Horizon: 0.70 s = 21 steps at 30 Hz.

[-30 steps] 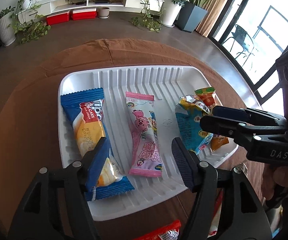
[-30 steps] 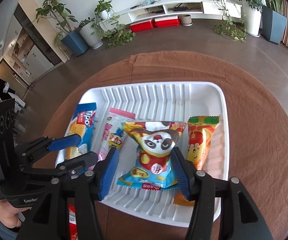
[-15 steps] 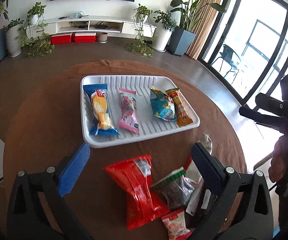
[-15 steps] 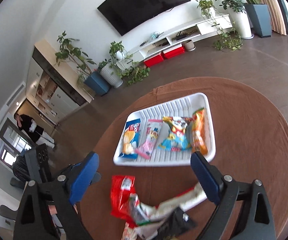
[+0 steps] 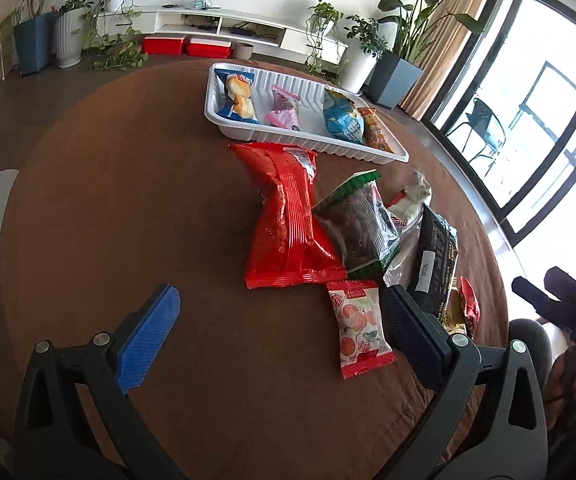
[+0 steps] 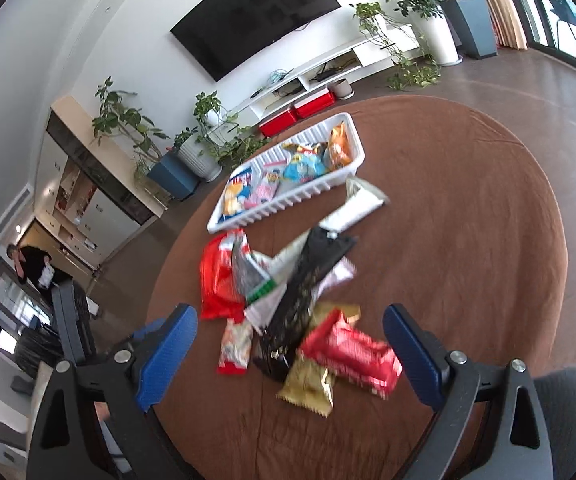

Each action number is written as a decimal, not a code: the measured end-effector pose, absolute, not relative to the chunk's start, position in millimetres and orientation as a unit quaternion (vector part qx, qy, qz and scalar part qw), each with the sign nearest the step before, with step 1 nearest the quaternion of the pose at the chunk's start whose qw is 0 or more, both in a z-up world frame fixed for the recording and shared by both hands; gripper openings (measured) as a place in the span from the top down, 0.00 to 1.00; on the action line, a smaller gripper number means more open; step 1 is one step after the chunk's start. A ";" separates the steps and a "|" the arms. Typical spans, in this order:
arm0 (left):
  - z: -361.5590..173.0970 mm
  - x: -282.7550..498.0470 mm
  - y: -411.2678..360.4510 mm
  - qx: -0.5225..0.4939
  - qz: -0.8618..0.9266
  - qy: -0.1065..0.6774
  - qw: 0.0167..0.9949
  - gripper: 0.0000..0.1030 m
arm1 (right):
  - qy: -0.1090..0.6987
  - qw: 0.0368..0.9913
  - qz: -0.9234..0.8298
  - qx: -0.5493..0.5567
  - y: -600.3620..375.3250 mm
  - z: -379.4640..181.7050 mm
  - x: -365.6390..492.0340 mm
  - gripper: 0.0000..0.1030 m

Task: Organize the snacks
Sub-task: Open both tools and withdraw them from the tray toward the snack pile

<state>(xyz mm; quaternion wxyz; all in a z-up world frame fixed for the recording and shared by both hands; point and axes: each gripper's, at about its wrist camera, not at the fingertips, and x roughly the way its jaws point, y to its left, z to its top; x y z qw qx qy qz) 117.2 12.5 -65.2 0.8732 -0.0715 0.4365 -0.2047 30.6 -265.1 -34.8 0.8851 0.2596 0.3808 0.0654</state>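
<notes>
A white ribbed tray (image 5: 311, 145) (image 6: 295, 205) holds several snack packets side by side: blue cake (image 5: 235, 96), pink (image 5: 284, 110), blue bag (image 5: 341, 118), orange (image 5: 373, 132). Loose snacks lie piled on the brown tablecloth near me: a big red bag (image 5: 288, 220) (image 6: 220, 276), a dark green-edged packet (image 5: 361, 226), a black packet (image 5: 435, 256) (image 6: 307, 288), a small peach packet (image 5: 357, 326) (image 6: 236, 346), a red wrapper (image 6: 351, 354), a gold packet (image 6: 307, 386). My left gripper (image 5: 280, 336) is open and empty above the near table. My right gripper (image 6: 289, 354) is open and empty above the pile.
The round table (image 5: 128, 200) has a brown cloth. A white long packet (image 6: 357, 206) lies beside the tray. The right gripper also shows at the left wrist view's right edge (image 5: 559, 304). Plants, a TV shelf and windows stand beyond. A person (image 6: 32, 266) stands far left.
Both grippers have pulled back and up from the tray and opened wider. The loose pile of snacks has come into view below them.
</notes>
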 end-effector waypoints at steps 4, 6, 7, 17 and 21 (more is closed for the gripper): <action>-56.8 117.3 9.5 -0.060 -0.204 0.428 0.878 0.01 | 0.394 0.876 0.076 0.267 -257.5 -48.6 22.6 0.06; -52.4 129.6 3.9 -0.050 -0.205 0.428 0.879 0.01 | 0.396 0.875 0.077 0.268 -256.1 -50.0 23.5 0.06; -52.2 134.9 0.6 -0.043 -0.206 0.432 0.877 0.01 | 0.395 0.876 0.078 0.266 -255.6 -49.7 23.1 0.06; -53.0 189.5 -29.2 0.004 -0.199 0.462 0.864 0.25 | 0.392 0.882 0.064 0.255 -258.8 -49.7 20.6 0.07; -64.1 208.0 -35.8 0.027 -0.193 0.485 0.853 0.32 | 0.393 0.882 0.064 0.253 -258.6 -50.4 20.9 0.08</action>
